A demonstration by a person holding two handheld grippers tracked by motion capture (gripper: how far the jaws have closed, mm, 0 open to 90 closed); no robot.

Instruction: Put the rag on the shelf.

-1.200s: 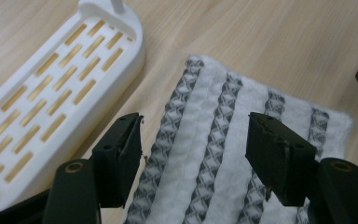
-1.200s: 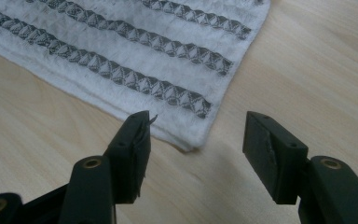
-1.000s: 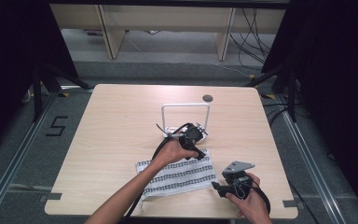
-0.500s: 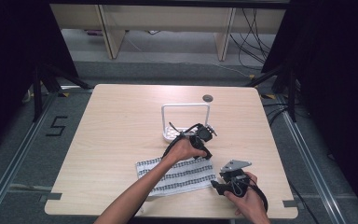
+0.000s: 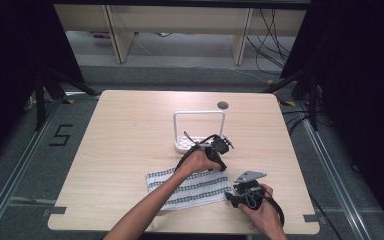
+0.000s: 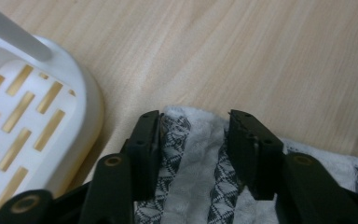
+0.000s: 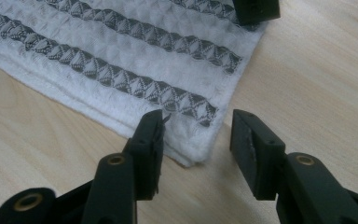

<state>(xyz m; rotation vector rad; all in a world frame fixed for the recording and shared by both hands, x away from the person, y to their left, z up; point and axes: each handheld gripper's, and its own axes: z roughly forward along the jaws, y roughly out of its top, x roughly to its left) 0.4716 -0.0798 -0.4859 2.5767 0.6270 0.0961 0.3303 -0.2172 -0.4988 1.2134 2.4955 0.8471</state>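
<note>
A white towel (image 5: 190, 187) with grey patterned stripes lies flat on the table's near half. My left gripper (image 5: 221, 166) is at its far right corner. In the left gripper view the gripper (image 6: 194, 121) is open, its jaws straddling that corner of the towel (image 6: 193, 158). My right gripper (image 5: 229, 197) is at the near right corner. In the right gripper view it (image 7: 198, 123) is also open, one jaw over the towel (image 7: 135, 60) and the other over bare wood.
A white slotted rack (image 5: 198, 130) with an upright hoop handle stands just beyond the towel, close to the left gripper's left jaw (image 6: 28, 107). The wooden table (image 5: 130, 130) has a round cable hole (image 5: 223, 105) at the back. Dark floor and table legs surround it.
The left hand has shifted to the right along the towel's far edge to its right corner. The right gripper has barely moved and the towel lies as before.
</note>
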